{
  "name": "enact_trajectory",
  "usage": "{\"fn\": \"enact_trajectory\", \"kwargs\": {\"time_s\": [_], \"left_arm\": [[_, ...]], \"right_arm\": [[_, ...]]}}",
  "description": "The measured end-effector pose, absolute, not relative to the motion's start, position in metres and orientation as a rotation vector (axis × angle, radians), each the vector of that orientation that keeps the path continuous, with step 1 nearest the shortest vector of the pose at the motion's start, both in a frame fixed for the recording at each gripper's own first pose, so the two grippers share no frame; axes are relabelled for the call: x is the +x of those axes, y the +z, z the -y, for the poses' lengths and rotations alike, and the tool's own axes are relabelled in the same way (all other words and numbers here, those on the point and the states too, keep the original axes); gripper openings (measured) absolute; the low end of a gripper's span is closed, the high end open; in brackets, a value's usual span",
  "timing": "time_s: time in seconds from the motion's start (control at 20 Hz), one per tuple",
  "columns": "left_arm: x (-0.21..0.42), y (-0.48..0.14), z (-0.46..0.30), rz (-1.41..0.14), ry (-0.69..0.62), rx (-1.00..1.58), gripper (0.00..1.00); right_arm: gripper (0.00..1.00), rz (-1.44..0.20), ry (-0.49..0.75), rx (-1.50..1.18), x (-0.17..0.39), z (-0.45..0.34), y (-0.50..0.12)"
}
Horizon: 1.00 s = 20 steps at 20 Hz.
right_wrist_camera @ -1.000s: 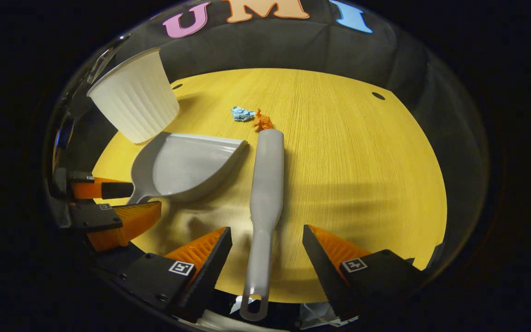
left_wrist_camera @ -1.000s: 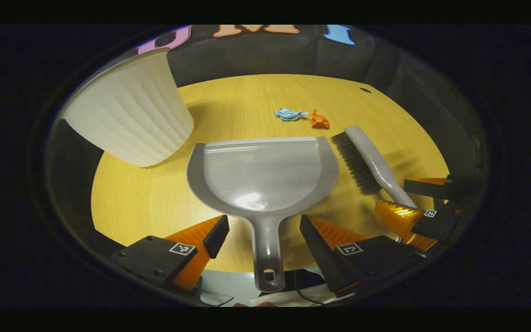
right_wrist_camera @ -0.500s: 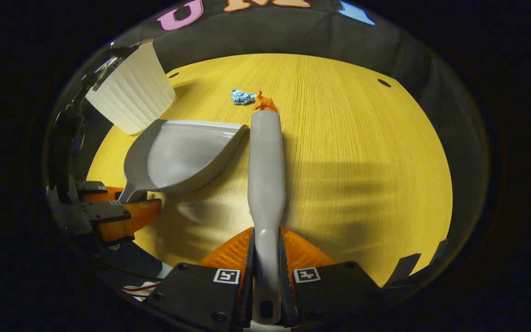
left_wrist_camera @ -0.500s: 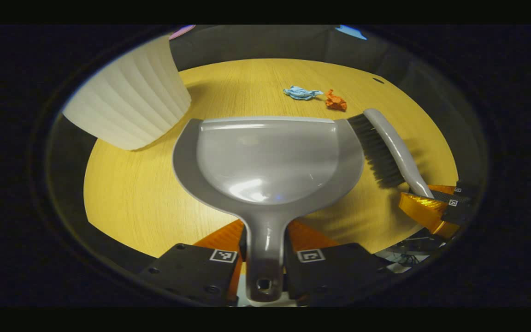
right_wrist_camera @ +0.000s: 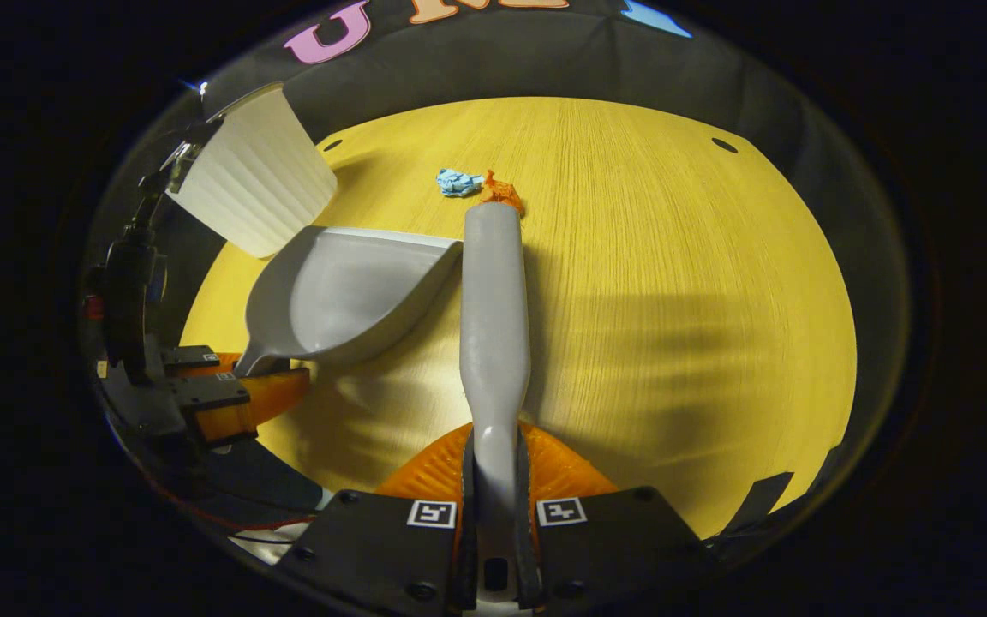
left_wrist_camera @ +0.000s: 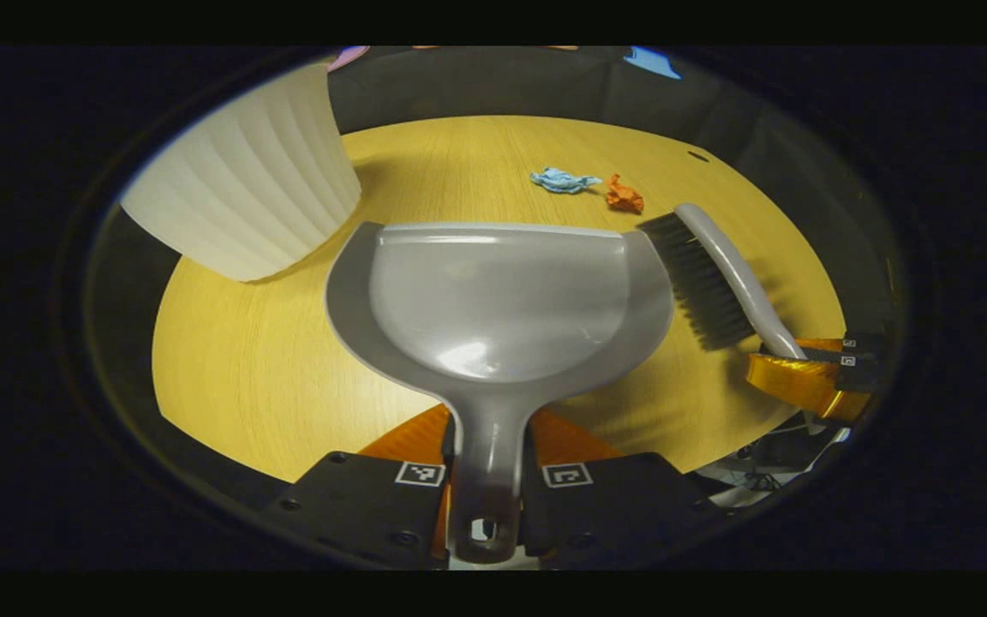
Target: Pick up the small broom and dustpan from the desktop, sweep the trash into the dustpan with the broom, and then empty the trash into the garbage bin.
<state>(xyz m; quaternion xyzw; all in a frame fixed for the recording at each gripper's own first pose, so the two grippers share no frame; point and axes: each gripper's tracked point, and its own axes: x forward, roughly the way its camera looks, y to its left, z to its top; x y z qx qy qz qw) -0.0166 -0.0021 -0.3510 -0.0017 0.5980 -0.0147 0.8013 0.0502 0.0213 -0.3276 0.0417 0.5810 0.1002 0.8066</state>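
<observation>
**Both tools gripped, sweep not yet begun**

Pickup step looks done. Left tool [left_wrist_camera: 487,467] clamped on the dustpan [left_wrist_camera: 498,300] handle, fingers pressed to either side of it; right tool [right_wrist_camera: 495,514] clamped likewise on the broom [right_wrist_camera: 493,317] handle. Cannot tell whether pan and broom sit on the desk [right_wrist_camera: 673,283] or just above it.

Next, by judgement: sweeping. Calls for setting the pan's front lip flat on the desk, open side facing the trash, then carrying the broom past the scraps and drawing the bristles back toward the pan. Bin emptying comes after.

Trash: a blue scrap [left_wrist_camera: 564,180] and an orange scrap [left_wrist_camera: 624,195], side by side on the desk toward its far edge. In the left gripper view, both lie beyond the pan's lip, off toward its right corner, apart from it. In the right gripper view, orange scrap sits just past the broom's far end, blue one beside it. Bin [left_wrist_camera: 245,180] stands at the far left corner, close beside the pan's left side.
</observation>
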Motion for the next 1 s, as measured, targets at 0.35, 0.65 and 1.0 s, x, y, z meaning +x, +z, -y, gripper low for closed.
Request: {"fn": "enact_trajectory", "kwargs": {"time_s": [0.35,0.65,1.0], "left_arm": [[0.004,-0.306,-0.027,-1.152,-0.202,0.092,0.26],[0.014,-0.305,-0.053,-1.167,-0.377,0.322,0.25],[0.023,-0.338,-0.049,-1.204,-0.436,0.344,0.25]], "right_arm": [[0.17,-1.122,0.174,0.016,0.101,0.029,-0.277],[0.16,-1.105,0.179,-0.329,0.190,0.055,-0.281],[0.17,-1.169,0.376,-0.560,0.216,-0.005,-0.311]]}}
